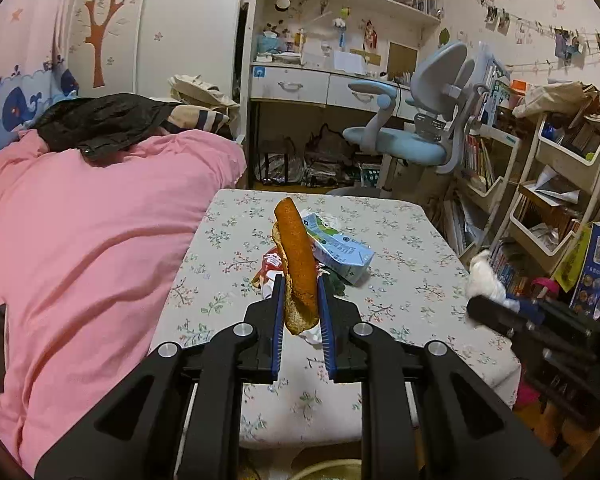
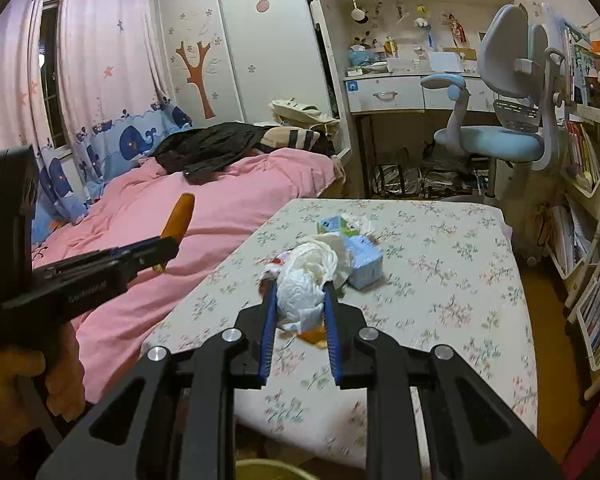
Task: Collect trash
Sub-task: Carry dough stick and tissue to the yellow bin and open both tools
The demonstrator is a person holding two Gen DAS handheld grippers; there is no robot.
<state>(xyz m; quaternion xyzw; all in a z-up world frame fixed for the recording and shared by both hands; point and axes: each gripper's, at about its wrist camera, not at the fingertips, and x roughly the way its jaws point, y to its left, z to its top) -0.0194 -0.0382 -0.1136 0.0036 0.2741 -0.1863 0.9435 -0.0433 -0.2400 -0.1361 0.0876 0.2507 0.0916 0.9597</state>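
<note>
Two grippers, each loaded. Left gripper [image 1: 300,292]: jaws clamped on an orange peel [image 1: 296,264], strip upright, raised above the table [image 1: 400,280]. Right gripper [image 2: 300,300]: jaws clamped on a crumpled white tissue [image 2: 308,284], likewise raised. Remaining on the floral-clothed table: blue-green carton [image 1: 340,250] on its side, red-and-white wrapper [image 1: 270,266] touching it, an orange scrap [image 2: 316,336] nearer the camera. Left of the table: pink duvet [image 1: 80,240]. Beyond: blue desk chair [image 2: 500,120].
</note>
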